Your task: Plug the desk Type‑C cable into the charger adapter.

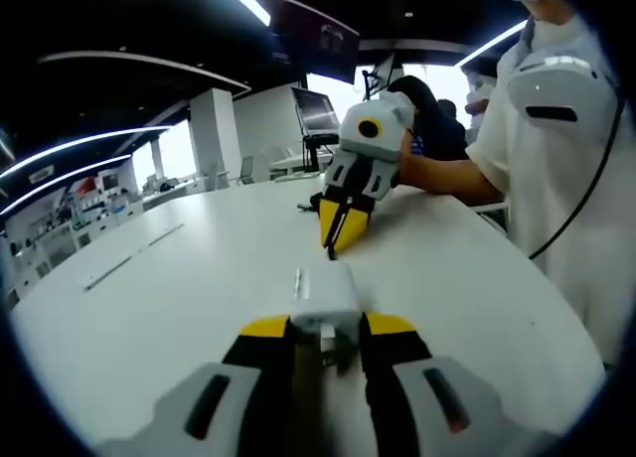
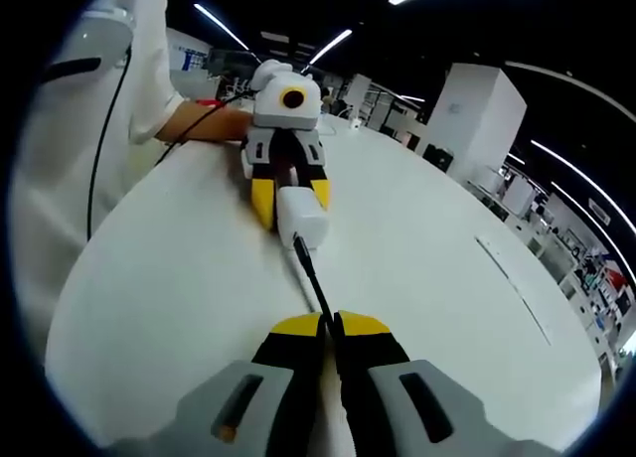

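Cable meeting adapter, both claws gripping.

My left claw (image 1: 318,330) clamps the white charger adapter (image 1: 325,296) over the desk (image 1: 169,298); my right claw (image 2: 331,328) pinches the thin black Type-C cable (image 2: 310,273), its plug at the adapter's port. I judge the adapter rigid and light, the cable limp, so I'd grip near the plug.

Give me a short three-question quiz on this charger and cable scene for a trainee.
1. True or false: the left gripper holds the white charger adapter.
2. What does the right gripper grip: A) black Type-C cable, B) pen, C) nothing?
3. Where does the cable's plug end lie in the right gripper view?

Key: 1 true. 2 A. 3 At the adapter's near end; whether it is fully seated cannot be told.
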### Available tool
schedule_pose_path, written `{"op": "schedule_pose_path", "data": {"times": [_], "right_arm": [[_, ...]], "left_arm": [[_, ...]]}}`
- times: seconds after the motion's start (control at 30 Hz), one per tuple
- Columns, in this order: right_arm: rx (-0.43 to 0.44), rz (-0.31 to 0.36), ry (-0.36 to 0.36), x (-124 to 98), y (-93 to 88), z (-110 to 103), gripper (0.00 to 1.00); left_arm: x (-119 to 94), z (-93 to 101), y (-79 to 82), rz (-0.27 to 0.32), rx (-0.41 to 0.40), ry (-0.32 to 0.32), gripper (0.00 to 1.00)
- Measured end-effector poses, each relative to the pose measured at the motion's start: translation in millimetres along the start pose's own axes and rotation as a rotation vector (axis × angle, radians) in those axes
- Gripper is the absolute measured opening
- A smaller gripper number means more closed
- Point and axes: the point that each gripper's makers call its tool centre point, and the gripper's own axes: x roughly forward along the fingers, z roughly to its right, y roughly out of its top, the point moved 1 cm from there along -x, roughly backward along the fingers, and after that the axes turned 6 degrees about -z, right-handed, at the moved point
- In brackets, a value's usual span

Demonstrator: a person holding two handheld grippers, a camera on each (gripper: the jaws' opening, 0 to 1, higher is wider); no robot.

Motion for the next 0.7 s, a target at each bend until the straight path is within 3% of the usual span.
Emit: {"op": "schedule_pose_path", "data": {"times": [0.7], "right_arm": [[0.037, 0.035, 0.028, -3.0, 3.9, -0.9, 0.03]], "left_arm": [[-0.8, -0.6, -0.4, 0.0, 0.004, 0.001, 0.26]]}}
